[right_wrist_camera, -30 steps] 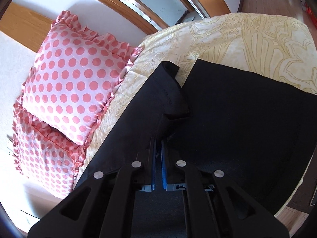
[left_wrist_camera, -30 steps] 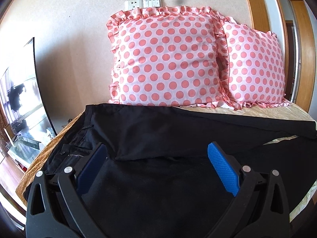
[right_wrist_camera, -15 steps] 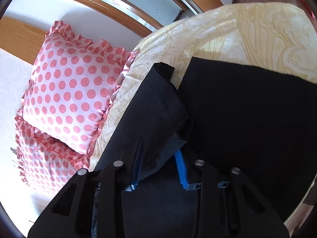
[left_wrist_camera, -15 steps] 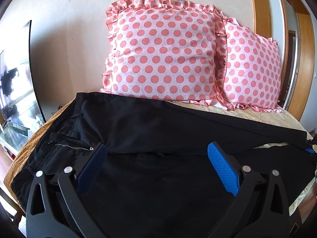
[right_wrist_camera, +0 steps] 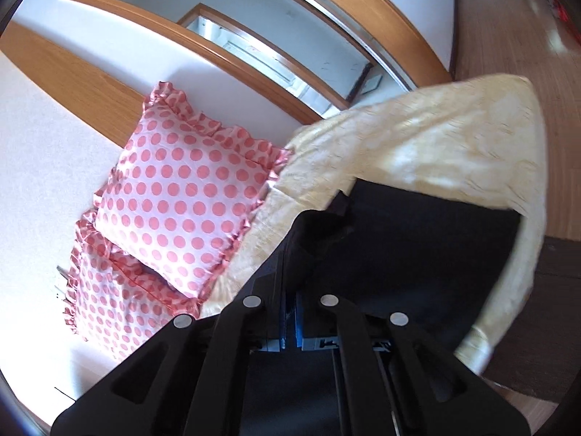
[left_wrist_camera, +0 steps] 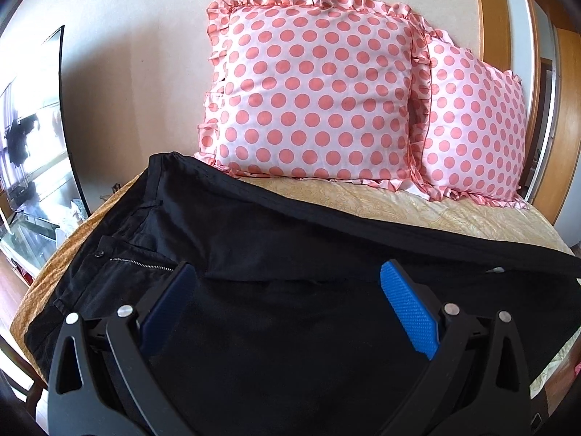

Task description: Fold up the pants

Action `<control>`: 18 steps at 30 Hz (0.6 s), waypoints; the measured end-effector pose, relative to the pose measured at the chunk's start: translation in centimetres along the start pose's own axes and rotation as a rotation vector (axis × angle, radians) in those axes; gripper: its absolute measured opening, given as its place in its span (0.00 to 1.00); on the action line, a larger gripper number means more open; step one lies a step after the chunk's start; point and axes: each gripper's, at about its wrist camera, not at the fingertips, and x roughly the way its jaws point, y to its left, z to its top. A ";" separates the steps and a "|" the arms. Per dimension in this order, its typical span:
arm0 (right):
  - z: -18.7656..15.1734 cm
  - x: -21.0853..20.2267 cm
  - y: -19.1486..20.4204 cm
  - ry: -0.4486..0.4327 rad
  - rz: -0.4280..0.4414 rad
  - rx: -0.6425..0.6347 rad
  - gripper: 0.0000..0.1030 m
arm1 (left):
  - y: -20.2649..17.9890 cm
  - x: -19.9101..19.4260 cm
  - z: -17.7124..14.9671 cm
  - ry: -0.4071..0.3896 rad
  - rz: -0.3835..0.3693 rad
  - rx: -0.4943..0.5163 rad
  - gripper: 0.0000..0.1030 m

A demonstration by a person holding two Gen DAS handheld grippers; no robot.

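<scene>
Black pants lie spread across the bed, waistband with button and zipper at the left, legs running to the right. My left gripper is open and empty, hovering over the middle of the pants. In the right wrist view my right gripper is shut on the hem end of one pant leg, lifted off the bedspread; the other leg lies flat beside it.
Two pink polka-dot pillows lean against the wall at the head of the bed, also in the right wrist view. The yellow bedspread drops off at the right edge to a wooden floor. A TV screen stands at the left.
My right gripper opened for a moment, then shut again on the pant leg hem and lifted it. My left gripper rose and pulled back a little, staying open.
</scene>
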 end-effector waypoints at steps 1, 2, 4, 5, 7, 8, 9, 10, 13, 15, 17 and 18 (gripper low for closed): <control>-0.3 -0.3 -0.7 0.007 -0.006 0.018 0.03 | 0.1 -0.1 0.1 -0.002 -0.007 0.000 0.98; -0.8 -0.6 -1.6 0.017 -0.015 0.038 0.03 | 0.3 -0.1 0.4 -0.007 -0.005 0.000 0.98; -1.5 -0.7 -2.7 0.028 -0.041 0.052 0.03 | 0.8 -0.2 1.0 -0.012 -0.001 -0.006 0.98; -1.9 -0.3 -3.2 0.043 -0.056 0.056 0.03 | 1.2 -0.2 1.4 -0.014 0.001 -0.008 0.98; -2.3 0.4 -3.8 0.061 -0.072 0.067 0.03 | 2.1 0.1 2.4 -0.018 0.022 -0.011 0.98; -2.4 0.8 -4.2 0.067 -0.078 0.073 0.03 | 2.6 0.3 2.9 -0.016 0.031 -0.015 0.98; -2.4 1.0 -4.3 0.067 -0.081 0.072 0.03 | 3.5 0.7 3.7 -0.009 0.039 -0.028 0.98; -2.4 1.1 -4.2 0.061 -0.087 0.062 0.03 | 4.3 1.1 4.5 0.000 0.044 -0.049 0.98; -2.5 1.3 -3.7 0.054 -0.099 0.033 0.03 | 6.5 3.2 7.0 0.043 0.047 -0.096 0.98; -2.4 1.3 -3.7 0.055 -0.100 0.026 0.03 | 7.5 4.9 8.5 0.068 0.051 -0.116 0.98; -2.3 1.3 -3.7 0.059 -0.100 0.023 0.03 | 8.3 7.0 10.0 0.101 0.042 -0.144 0.98; -2.3 1.2 -3.8 0.060 -0.101 0.021 0.03 | 8.8 8.4 10.7 0.126 0.035 -0.175 0.98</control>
